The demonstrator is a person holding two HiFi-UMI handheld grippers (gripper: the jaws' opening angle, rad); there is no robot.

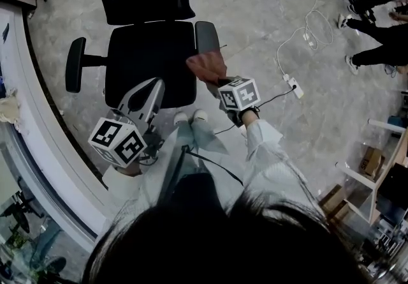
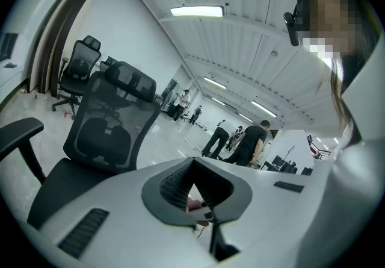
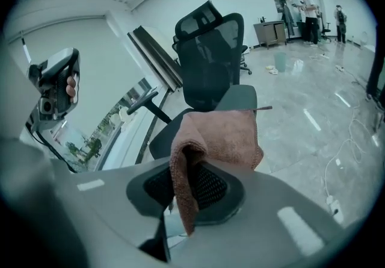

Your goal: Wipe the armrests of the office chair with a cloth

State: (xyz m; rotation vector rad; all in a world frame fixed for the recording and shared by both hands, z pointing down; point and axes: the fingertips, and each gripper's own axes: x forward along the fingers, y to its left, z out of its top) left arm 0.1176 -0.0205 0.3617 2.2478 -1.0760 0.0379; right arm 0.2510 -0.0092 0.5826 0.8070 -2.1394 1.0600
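The black office chair point(image 1: 150, 62) stands in front of me, with its left armrest point(image 1: 75, 64) and right armrest point(image 1: 207, 37) out to the sides. My right gripper point(image 1: 215, 80) is shut on a brownish-pink cloth point(image 1: 205, 66), which hangs by the front end of the right armrest; whether it touches the armrest I cannot tell. In the right gripper view the cloth point(image 3: 213, 137) drapes over the jaws of that gripper point(image 3: 191, 163) and hides part of the armrest point(image 3: 243, 97). My left gripper point(image 1: 154, 83) hovers over the seat's front edge, shut and holding nothing point(image 2: 192, 164).
A white power strip point(image 1: 293, 85) with cables lies on the grey floor to the right. People point(image 1: 376, 18) stand at the far right. A curved white ledge point(image 1: 38, 136) runs along the left. Cardboard boxes point(image 1: 371, 161) sit at the lower right. Another chair point(image 2: 78, 71) stands farther back.
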